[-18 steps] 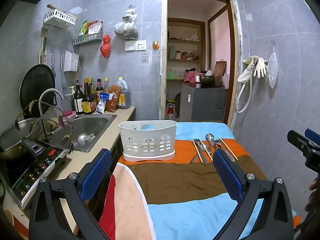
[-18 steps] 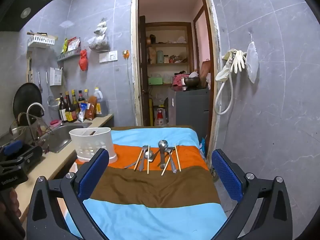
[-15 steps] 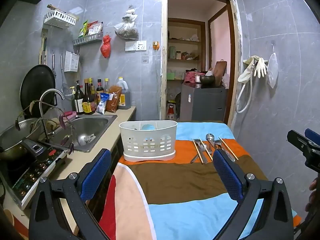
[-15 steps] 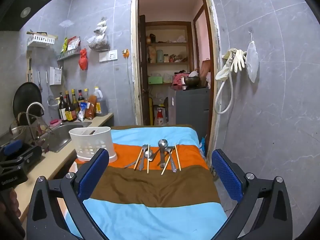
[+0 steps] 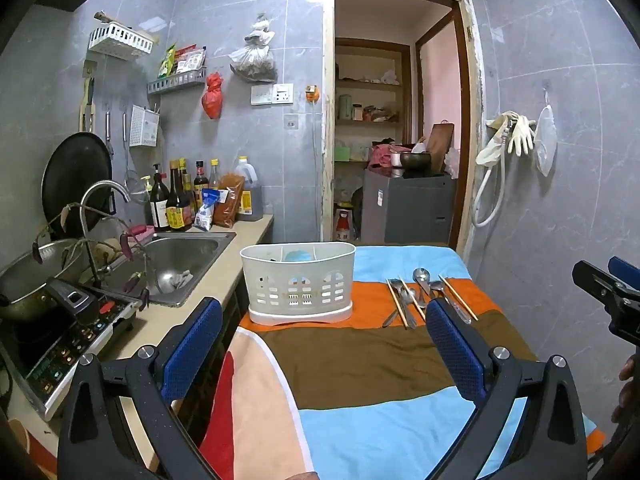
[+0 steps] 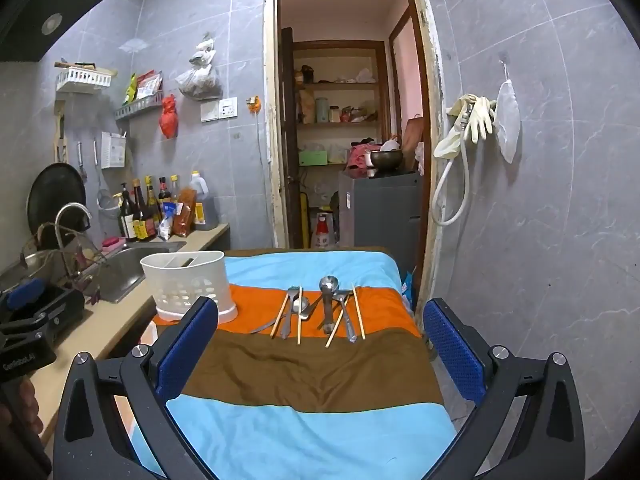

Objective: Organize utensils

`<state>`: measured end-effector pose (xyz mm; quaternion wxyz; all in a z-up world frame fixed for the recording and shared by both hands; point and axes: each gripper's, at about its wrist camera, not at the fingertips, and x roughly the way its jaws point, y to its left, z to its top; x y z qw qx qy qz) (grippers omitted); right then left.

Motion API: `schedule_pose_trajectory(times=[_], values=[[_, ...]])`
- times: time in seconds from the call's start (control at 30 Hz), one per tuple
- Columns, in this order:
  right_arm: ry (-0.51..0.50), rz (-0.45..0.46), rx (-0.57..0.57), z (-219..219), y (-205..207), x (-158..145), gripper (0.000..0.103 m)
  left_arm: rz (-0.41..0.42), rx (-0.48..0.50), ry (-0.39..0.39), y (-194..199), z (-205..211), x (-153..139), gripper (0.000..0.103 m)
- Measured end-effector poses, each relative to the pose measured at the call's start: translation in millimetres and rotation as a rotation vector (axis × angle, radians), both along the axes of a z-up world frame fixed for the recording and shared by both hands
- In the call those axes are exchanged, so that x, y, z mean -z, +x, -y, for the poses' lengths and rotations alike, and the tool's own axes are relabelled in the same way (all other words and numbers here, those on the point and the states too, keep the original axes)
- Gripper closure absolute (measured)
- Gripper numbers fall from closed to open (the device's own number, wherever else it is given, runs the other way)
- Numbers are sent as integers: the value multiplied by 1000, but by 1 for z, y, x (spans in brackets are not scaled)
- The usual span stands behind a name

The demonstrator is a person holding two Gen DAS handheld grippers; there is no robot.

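Metal spoons, forks and wooden chopsticks (image 6: 320, 312) lie in a row on the orange stripe of the striped cloth (image 6: 312, 376); they also show in the left wrist view (image 5: 424, 296). A white perforated utensil basket (image 5: 298, 282) stands left of them, also seen in the right wrist view (image 6: 188, 288). My left gripper (image 5: 324, 348) is open and empty, held above the cloth short of the basket. My right gripper (image 6: 316, 344) is open and empty, short of the utensils.
A counter with a steel sink (image 5: 176, 256), tap, sauce bottles (image 5: 176, 200) and an induction cooker (image 5: 60, 340) runs along the left. A doorway (image 6: 348, 140) lies behind the table. The tiled wall (image 6: 540, 200) with hanging gloves stands close on the right.
Both views have shifted only slightly. The right wrist view has crept a little closer to the utensils. Both grippers stay open.
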<state>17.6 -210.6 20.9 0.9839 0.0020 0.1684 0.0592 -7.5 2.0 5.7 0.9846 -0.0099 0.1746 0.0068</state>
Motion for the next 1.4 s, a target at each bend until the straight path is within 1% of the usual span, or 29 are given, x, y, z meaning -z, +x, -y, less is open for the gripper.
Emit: schedule_pose_trajectory(times=[0.27, 1.4], values=[[-3, 1, -5, -5, -2, 2, 0, 3, -1, 13, 3, 4, 0, 3], [2, 3, -22, -10, -3, -2, 0, 5, -3, 10, 3, 3, 4, 3]])
